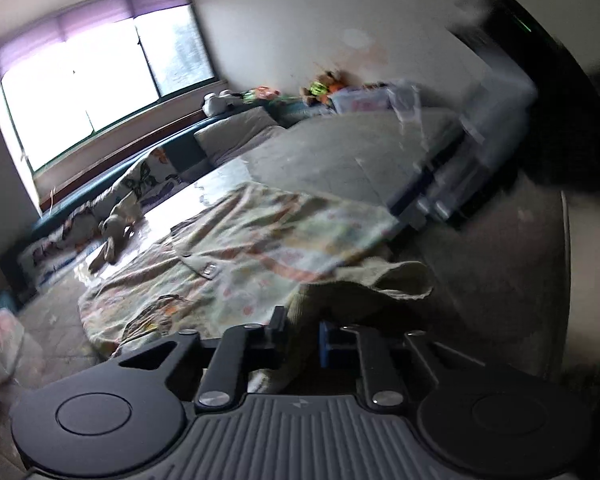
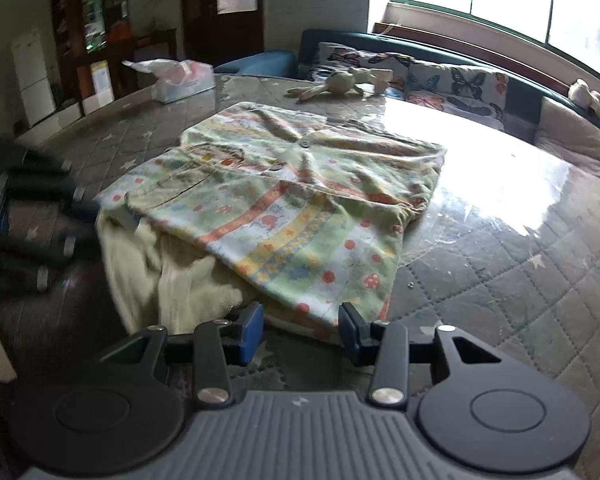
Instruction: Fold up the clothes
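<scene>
A child's patterned garment (image 2: pixel 284 196), pale green with orange bands and a plain green lining, lies partly folded on the grey quilted table (image 2: pixel 520 280). It also shows in the left wrist view (image 1: pixel 236 264). My left gripper (image 1: pixel 302 336) is shut on a fold of the garment's green edge (image 1: pixel 340 292). My right gripper (image 2: pixel 302 326) is open, its blue pads (image 2: pixel 252 328) on either side of the garment's near hem without closing on it. In the right wrist view the left gripper (image 2: pixel 52 204) is blurred at the garment's left edge.
A stuffed rabbit (image 2: pixel 340 82) lies at the table's far side. A tissue box (image 2: pixel 184 80) stands at the far left. A bench with butterfly cushions (image 2: pixel 452 80) runs under the window. Clear plastic covers the tabletop (image 2: pixel 500 184). Toys and clear boxes (image 1: pixel 364 96) sit at the far end.
</scene>
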Demonstrator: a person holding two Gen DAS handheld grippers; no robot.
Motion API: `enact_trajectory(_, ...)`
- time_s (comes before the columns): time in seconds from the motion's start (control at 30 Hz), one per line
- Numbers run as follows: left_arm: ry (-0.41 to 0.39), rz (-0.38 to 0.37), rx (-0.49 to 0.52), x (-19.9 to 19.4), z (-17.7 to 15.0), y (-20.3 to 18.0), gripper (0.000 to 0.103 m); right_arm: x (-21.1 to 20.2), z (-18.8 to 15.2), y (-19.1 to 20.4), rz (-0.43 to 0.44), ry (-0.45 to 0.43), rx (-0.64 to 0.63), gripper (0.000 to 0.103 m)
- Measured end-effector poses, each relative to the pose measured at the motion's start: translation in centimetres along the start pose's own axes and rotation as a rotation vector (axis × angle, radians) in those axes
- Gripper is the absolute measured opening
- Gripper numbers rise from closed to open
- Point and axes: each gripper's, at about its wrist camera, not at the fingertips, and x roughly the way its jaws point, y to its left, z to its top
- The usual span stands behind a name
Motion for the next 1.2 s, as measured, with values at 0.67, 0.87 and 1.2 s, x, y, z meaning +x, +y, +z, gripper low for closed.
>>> enact_trajectory(0.67,0.008,-0.017,-0.204,-0.3,1.3,4.9,0.032,3.1,3.5,3.6,0.095,-0.089,-0.193,0.020)
enact_trajectory(0.87,0.035,0.043,-0.179,-1.3,-1.0,4.1,0.057,2.3,4.9,2.7,0.121,-0.093,-0.113,0.015)
enact_trajectory(1.2,0.119,0.171,-0.025,0.5,-2.8,3.6,0.020,1.7,5.1,2.9,0.101,-0.125,-0.084,0.009)
